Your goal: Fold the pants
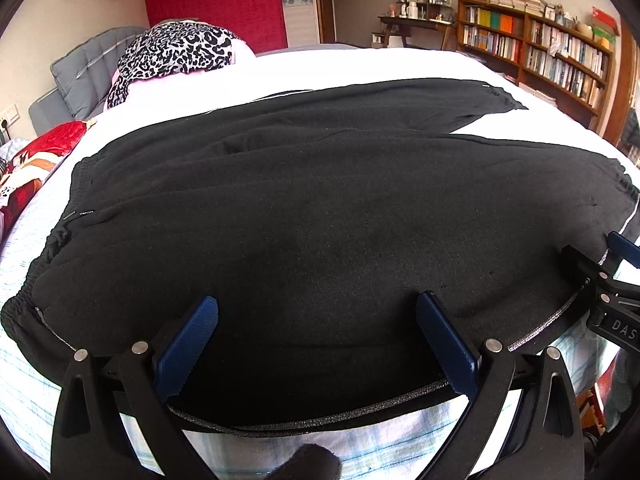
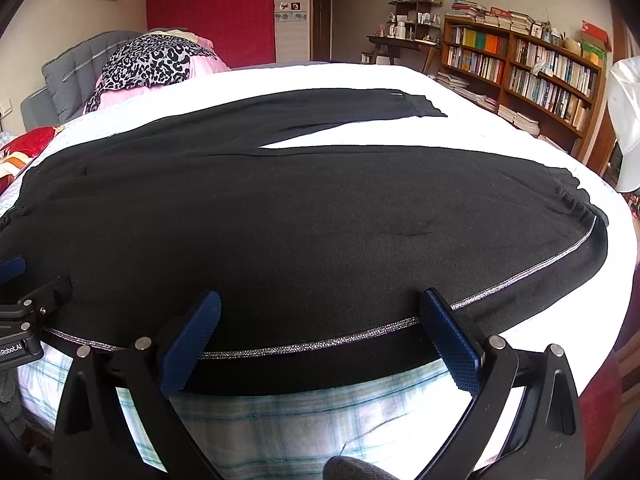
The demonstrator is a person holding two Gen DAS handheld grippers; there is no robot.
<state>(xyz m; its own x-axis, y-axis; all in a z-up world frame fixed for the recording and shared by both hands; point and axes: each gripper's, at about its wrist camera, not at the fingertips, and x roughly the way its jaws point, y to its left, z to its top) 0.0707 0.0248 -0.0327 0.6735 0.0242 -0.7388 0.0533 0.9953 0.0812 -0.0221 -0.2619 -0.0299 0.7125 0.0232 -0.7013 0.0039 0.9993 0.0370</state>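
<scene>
Black pants (image 1: 320,200) lie spread flat across the bed, elastic waistband to the left and the two legs splitting in a V toward the right (image 2: 300,220). A silver glitter stripe (image 2: 320,346) runs along their near edge, which hangs just over the bed's front. My left gripper (image 1: 318,304) is open, its blue fingers (image 1: 440,332) wide apart over that near edge, toward the waist end. My right gripper (image 2: 322,298) is likewise open over the stripe, further toward the leg end. Neither clamps the cloth. Each gripper shows at the edge of the other's view.
The bed has a white sheet (image 1: 360,68) with pale plaid at the front (image 2: 300,420). A leopard-print cloth on a pink pillow (image 1: 176,52) and a grey headboard (image 1: 80,68) are far left. A red blanket (image 1: 44,148) lies left. Bookshelves (image 1: 540,48) stand far right.
</scene>
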